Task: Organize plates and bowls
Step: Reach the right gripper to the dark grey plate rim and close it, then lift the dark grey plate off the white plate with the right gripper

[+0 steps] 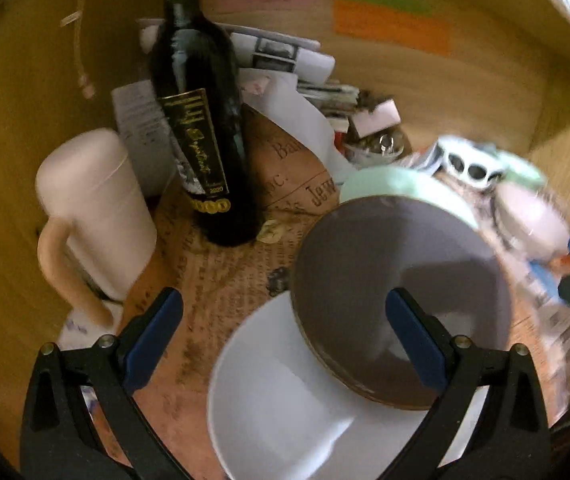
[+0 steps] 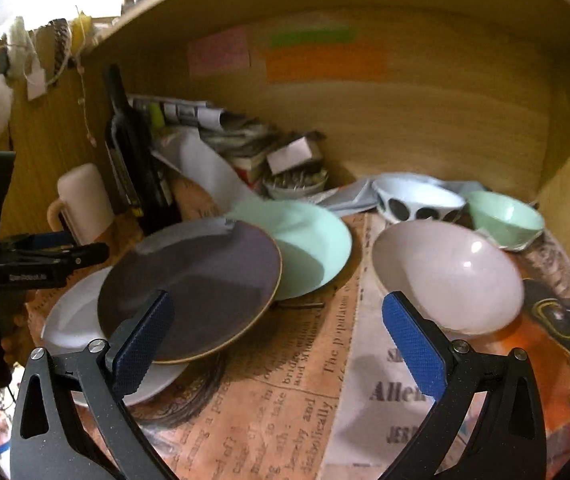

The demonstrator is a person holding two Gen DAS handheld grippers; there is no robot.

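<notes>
The newspaper-covered desk (image 2: pixel 269 412) inside a wooden alcove carries the crockery, and the sorting looks only partly done. Largest is the white round ceramic plate (image 2: pixel 73 320) at the near left, flat on the paper. On it rests the dark brown-grey round plate with a tan rim (image 2: pixel 205 276), tilted, its far edge overlapping the pale mint-green round plate (image 2: pixel 313 248) just behind it. So the three plates are gathered but shingled rather than squarely stacked; my guess is they need aligning.

To the right, apart from the plates, sits the wide pale pink glossy bowl (image 2: pixel 453 276). Farther right stand the smaller mint-green bowl (image 2: pixel 505 216) and the white bowl with black dots (image 2: pixel 417 200), side by side, none nested yet.

The left tool (image 1: pixel 285 332) hovers over the brown plate and white plate with its jaws apart, holding nothing. The right tool (image 2: pixel 277 320) hangs between plates and pink bowl, jaws likewise spread and empty.
</notes>
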